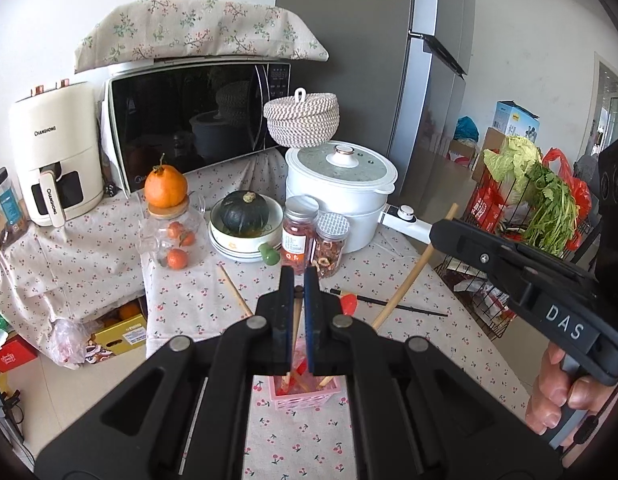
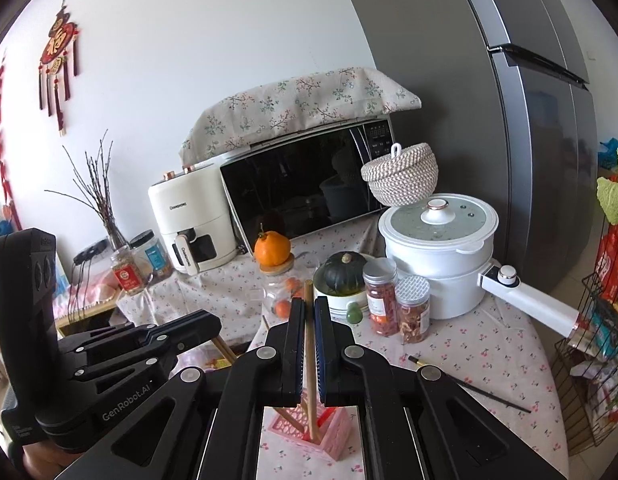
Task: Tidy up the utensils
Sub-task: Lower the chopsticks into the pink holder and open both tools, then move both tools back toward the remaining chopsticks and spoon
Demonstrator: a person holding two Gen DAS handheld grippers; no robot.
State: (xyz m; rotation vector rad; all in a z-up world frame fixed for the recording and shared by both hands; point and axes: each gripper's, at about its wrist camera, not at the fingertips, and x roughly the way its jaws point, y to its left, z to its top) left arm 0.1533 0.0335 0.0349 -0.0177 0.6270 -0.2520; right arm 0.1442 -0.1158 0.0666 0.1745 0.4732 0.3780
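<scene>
A pink slotted holder (image 1: 305,394) (image 2: 309,432) stands on the cherry-print tablecloth, with wooden and red utensils in it. My left gripper (image 1: 297,276) is shut on a wooden utensil (image 1: 296,320) that stands in the holder. My right gripper (image 2: 309,304) is shut on a long wooden stick (image 2: 310,360) whose lower end is inside the holder; it also shows in the left wrist view (image 1: 413,272). A black chopstick (image 1: 397,306) (image 2: 469,384) and a wooden chopstick (image 1: 235,290) lie on the cloth.
Behind the holder stand two spice jars (image 1: 313,240), a white pot (image 1: 341,192), a bowl with a green squash (image 1: 245,216), a glass jar topped by an orange (image 1: 167,208), a microwave (image 1: 197,120) and an air fryer (image 1: 57,152). A wire rack with greens (image 1: 529,208) stands right.
</scene>
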